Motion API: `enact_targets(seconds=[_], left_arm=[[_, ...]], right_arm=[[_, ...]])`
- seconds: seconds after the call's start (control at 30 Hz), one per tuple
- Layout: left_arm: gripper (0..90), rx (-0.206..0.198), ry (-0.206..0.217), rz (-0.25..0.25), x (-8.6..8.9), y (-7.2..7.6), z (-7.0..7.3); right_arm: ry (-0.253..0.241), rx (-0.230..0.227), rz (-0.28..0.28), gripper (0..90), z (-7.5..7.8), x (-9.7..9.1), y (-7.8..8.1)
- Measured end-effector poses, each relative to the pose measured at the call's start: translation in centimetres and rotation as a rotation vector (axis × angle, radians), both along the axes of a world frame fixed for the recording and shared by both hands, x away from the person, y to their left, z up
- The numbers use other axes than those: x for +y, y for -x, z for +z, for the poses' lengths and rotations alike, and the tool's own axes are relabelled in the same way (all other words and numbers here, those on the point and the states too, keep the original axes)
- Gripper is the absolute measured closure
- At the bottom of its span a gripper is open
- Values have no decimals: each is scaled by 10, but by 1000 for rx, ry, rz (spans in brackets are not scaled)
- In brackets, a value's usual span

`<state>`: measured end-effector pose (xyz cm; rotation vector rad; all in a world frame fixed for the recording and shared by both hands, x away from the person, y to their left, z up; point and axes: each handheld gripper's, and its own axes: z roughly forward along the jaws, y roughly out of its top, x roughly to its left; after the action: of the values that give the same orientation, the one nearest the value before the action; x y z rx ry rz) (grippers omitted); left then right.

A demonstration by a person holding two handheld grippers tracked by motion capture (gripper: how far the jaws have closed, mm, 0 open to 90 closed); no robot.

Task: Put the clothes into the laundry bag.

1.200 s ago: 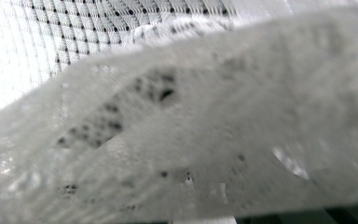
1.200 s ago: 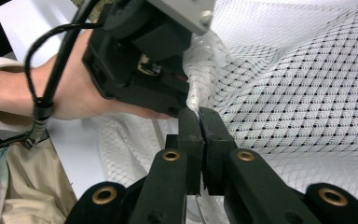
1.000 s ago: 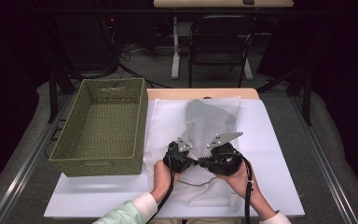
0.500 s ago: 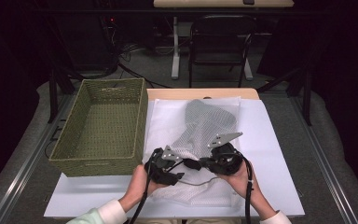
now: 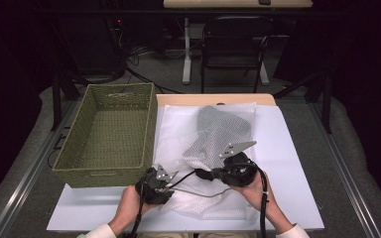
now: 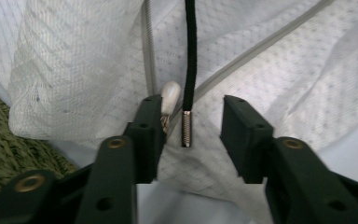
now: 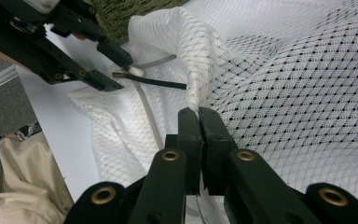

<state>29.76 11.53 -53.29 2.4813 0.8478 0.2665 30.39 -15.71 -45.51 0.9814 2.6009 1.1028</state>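
A white mesh bag [image 5: 218, 129] lies on a white sheet [image 5: 287, 148]. My right gripper [image 5: 206, 174] [image 7: 198, 112] is shut on a fold of the bag's mesh [image 7: 284, 93] near its front edge. My left gripper [image 5: 171, 181] [image 6: 192, 102] is to the left of it, at the bag's near left corner. Its jaws have just been closing and still stand apart. The white zipper pull [image 6: 170, 94] rests against the inner face of one jaw. A thin black cord [image 6: 190, 56] with a metal tip hangs between the jaws, and neither pad presses on it.
A green wicker basket [image 5: 99, 177] stands empty at the left, its front corner close to my left gripper. The bag's grey zipper tape [image 6: 148, 51] runs away from the jaws. A chair [image 5: 233, 44] and table legs stand beyond the table's far edge.
My left gripper has moved left and toward the person, away from the right gripper, and its jaws have come apart. The right gripper has kept still on the mesh.
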Motion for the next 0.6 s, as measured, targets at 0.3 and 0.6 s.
enact_targets(seconds=[0.3, 0.6], left_arm=[[660, -19, -10, -20, -1, -1, -1], [655, -22, -26, -43, -22, -14, 2]], right_arm=[[5, 4, 4, 881, 0, 0, 0], [9, 6, 10, 880, 0, 2, 1]])
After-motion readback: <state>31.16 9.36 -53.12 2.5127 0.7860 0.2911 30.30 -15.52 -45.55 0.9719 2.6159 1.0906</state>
